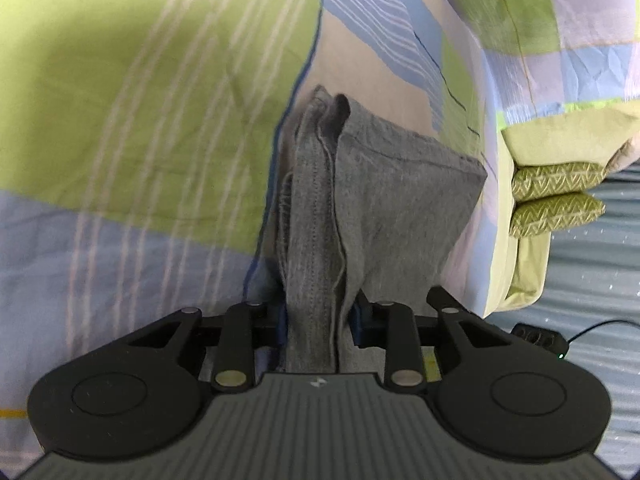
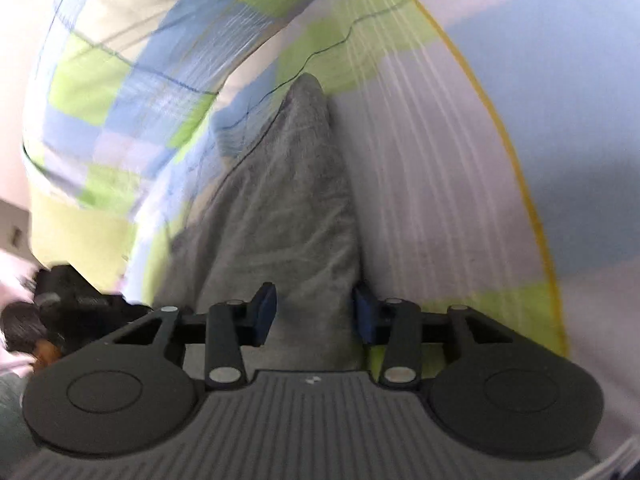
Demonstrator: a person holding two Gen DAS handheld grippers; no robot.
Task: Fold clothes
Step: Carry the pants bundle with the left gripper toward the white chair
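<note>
A grey knit garment [image 1: 384, 200] hangs bunched over the patterned bedsheet [image 1: 140, 100]. My left gripper [image 1: 318, 316] is shut on a thick fold of it, with the seam and hem running forward from the jaws. In the right wrist view the same grey garment [image 2: 288, 208] stretches forward to a point. My right gripper [image 2: 316, 312] has its blue pads [image 2: 266, 312] against both sides of the cloth and grips it. The view is blurred by motion.
The bed has a green, blue and lilac checked sheet [image 2: 460, 160]. A folded quilt and green patterned cushions [image 1: 560, 196] lie at the right. A small black device with a cable [image 1: 540, 338] sits on a blue striped surface. Dark objects [image 2: 68, 300] show at the lower left.
</note>
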